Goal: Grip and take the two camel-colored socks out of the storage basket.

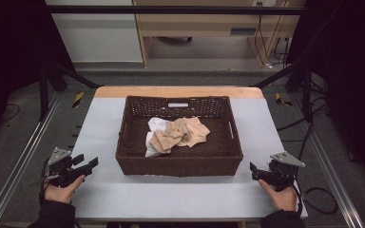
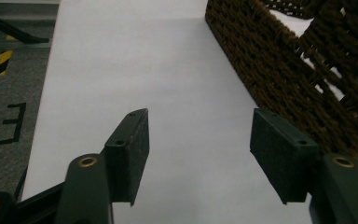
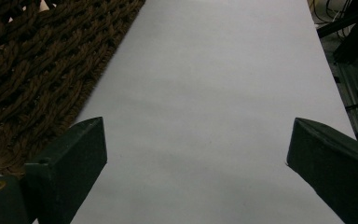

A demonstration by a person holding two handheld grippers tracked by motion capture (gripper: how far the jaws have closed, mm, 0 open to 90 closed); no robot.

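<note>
On the table [image 1: 100, 199], both tongs, left [image 1: 91, 165] and right [image 1: 253, 169], are being held apart and empty beside the wicker basket [image 1: 178, 164]; crumpled cloths [image 1: 176, 134] are lying inside, seemingly awaiting a reach inward.

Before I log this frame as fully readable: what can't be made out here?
- High view: the basket floor under the tan cloth and white cloth, hidden by them.
- High view: the white label on the far wall, too small to read.
- Left gripper view: the basket's far part, cut off by the edge.

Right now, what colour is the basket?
The woven basket is dark brown, clearest in the high view.
</note>
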